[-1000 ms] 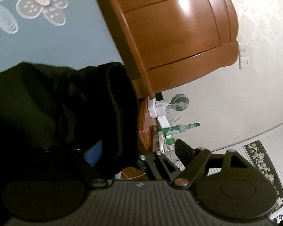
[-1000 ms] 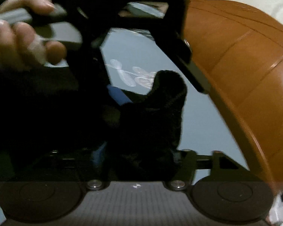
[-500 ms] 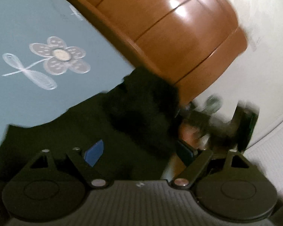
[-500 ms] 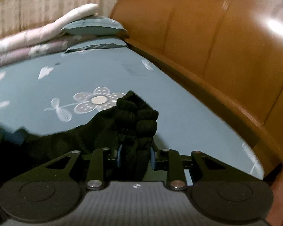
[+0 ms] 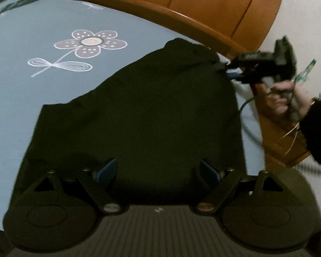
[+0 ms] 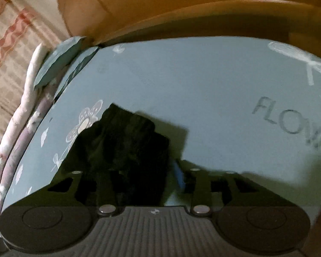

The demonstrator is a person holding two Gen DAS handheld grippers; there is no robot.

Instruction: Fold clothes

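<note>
A black garment lies spread on the blue flower-print bedsheet. My left gripper hovers over its near edge, open wide, and its blue pads hold nothing. In the left wrist view my right gripper, held by a hand, sits at the garment's far right corner. In the right wrist view that corner shows as a bunched fold between the fingers of the right gripper. Its jaws are opening. The right blue pad stands off the cloth, and the left pad is hidden behind it.
A glossy wooden headboard runs along the far side of the bed. Pillows and folded quilts are stacked at the left in the right wrist view, with a curtain behind. A green bottle stands beyond the bed's right edge.
The garment, earlier bunched up in front of both cameras, now lies spread on the sheet. The right gripper has swung out to its far corner and its jaws have widened off the fold.
</note>
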